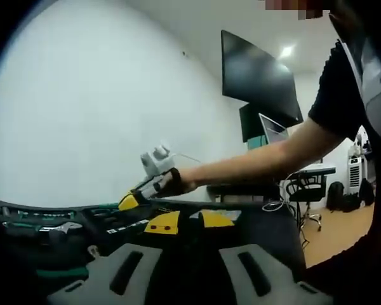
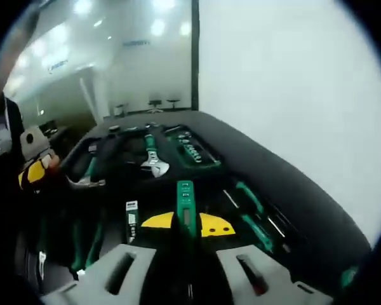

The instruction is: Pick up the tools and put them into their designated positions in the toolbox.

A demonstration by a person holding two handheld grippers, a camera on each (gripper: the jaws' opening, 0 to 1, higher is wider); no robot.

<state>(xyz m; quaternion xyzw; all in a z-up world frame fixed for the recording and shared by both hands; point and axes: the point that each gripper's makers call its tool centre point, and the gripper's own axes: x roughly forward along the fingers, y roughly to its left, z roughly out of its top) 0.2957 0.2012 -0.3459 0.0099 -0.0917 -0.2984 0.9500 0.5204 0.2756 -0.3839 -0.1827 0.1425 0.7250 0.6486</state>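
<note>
In the right gripper view we see the right claw with its two grey jaws standing apart at the bottom, and between them a green-handled tool whose long axis runs straight away from the camera, up the middle of the view; whether the jaws press on it or merely flank it we cannot tell. Its far end points toward the open toolbox, a dark tray lying on the black desk. Deeper in that tray an adjustable wrench with a green handle lies along nearly the same line, its silver head toward us, and a rack of small bits sits just beside it, angled slightly. Slim green-handled screwdrivers lie along the tray's right side, slanting away from us. At the left edge the left claw comes in, yellow at its tip; how far open it is there we cannot tell. In the left gripper view the left claw shows its jaws spread wide with nothing between them, over the toolbox, where green-handled tools lie in their slots. Across it a person's arm reaches in holding the right claw, yellow-tipped and low over the tray. A dark monitor hangs on the wall behind.
</note>
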